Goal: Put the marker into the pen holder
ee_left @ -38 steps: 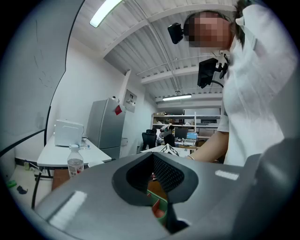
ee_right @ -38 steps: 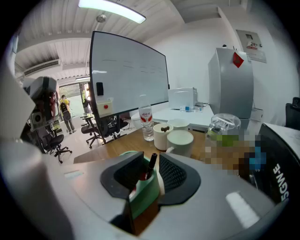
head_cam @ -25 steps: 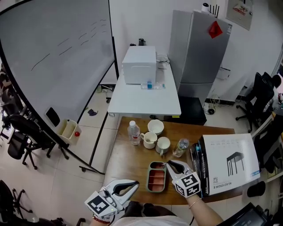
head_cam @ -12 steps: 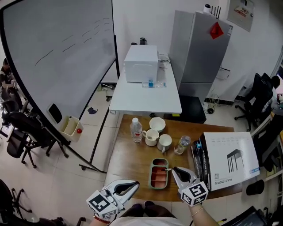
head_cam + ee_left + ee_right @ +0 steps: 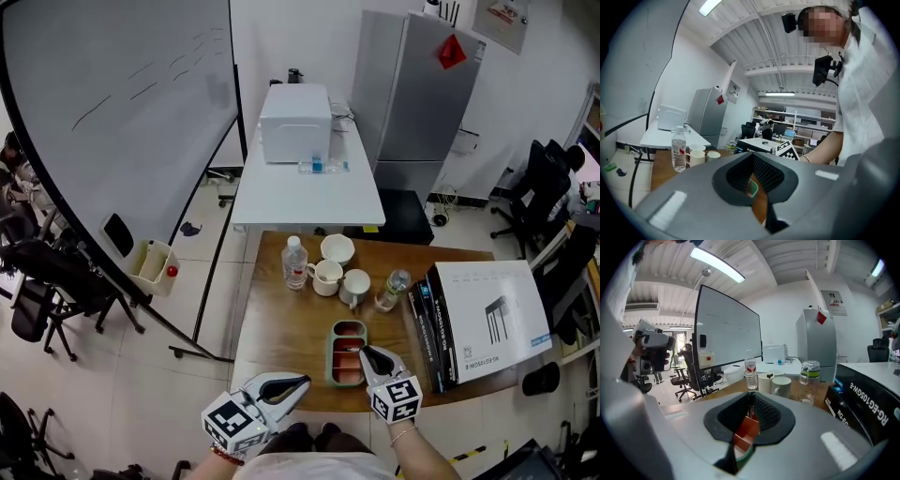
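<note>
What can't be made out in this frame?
- Marker: in the right gripper view, only a thin dark sliver in the shut right claw; likely the marker, too small to confirm.
- Pen holder: in the head view, the right claw covers its near right corner; its contents are too small to tell.
- Bottle label: too small to read.
- Person's face: left gripper view, blurred.
</note>
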